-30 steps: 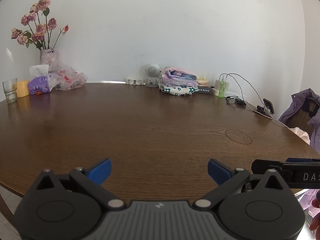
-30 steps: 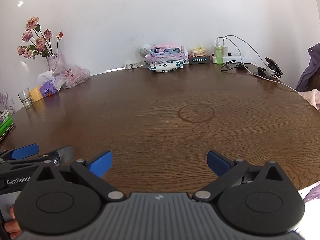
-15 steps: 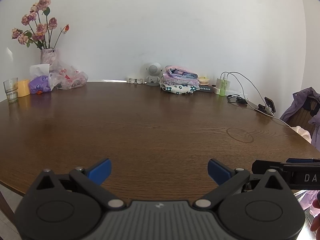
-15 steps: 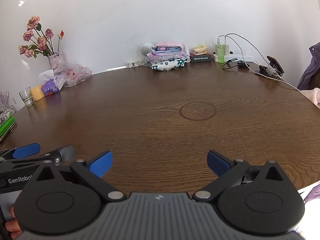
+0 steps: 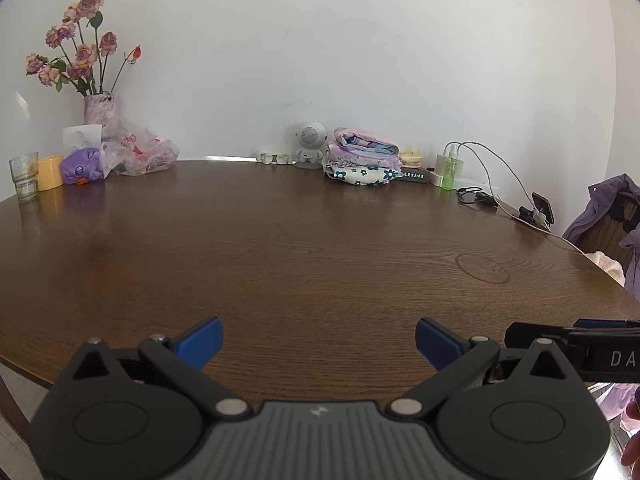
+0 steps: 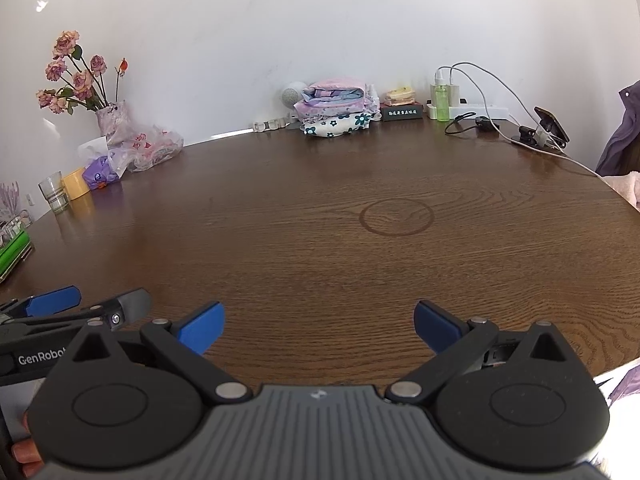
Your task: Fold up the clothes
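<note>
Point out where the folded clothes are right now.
The stack of folded clothes sits at the table's far edge against the wall, between the small white speaker and the green bottle.

Both views are bright and evenly lit by soft daylight. A blown-out white patch sits in the upper left corner of the right wrist view, and a fainter one at the top of the left wrist view. The white wall (image 5: pixel 320 60) shades from bright at centre to grey towards the edges, with dark vignetting in the corners. The brown table (image 6: pixel 320 208) carries a pale sheen along its far edge and dim reflections of what stands there. Shadows are weak and soft. Fisheye distortion bows the table rim strongly. Focus is fairly sharp at centre; the vase of flowers (image 5: pixel 80 60) at the left looks slightly soft.
</note>
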`<move>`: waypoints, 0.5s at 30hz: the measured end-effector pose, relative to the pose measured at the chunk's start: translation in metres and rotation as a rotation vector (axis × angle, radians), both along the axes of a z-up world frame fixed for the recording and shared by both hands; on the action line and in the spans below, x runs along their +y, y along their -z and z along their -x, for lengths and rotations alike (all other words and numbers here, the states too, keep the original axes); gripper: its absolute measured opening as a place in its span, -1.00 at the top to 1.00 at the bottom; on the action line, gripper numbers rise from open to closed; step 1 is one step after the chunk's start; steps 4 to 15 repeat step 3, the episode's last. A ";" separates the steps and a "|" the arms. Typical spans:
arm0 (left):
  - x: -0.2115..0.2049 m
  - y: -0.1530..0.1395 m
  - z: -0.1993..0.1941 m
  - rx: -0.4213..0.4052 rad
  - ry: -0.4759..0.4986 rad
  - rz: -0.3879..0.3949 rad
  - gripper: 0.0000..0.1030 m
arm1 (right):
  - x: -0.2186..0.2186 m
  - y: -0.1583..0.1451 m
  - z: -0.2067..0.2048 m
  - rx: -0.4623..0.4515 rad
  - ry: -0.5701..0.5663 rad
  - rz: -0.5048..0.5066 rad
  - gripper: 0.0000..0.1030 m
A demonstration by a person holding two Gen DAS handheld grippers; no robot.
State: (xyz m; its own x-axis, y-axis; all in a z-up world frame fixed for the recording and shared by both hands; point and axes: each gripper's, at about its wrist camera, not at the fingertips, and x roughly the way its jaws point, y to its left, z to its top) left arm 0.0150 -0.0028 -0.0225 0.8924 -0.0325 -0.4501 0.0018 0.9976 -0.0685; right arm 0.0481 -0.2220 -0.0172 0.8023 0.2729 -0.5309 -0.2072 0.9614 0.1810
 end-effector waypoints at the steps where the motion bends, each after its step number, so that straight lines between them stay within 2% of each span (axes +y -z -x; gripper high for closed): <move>1: -0.001 0.000 0.000 0.001 0.002 -0.002 -1.00 | 0.000 0.000 0.000 0.000 0.001 0.000 -1.00; 15: -0.001 0.000 0.000 0.002 0.006 -0.002 -1.00 | 0.000 0.000 0.000 0.000 0.002 0.000 -1.00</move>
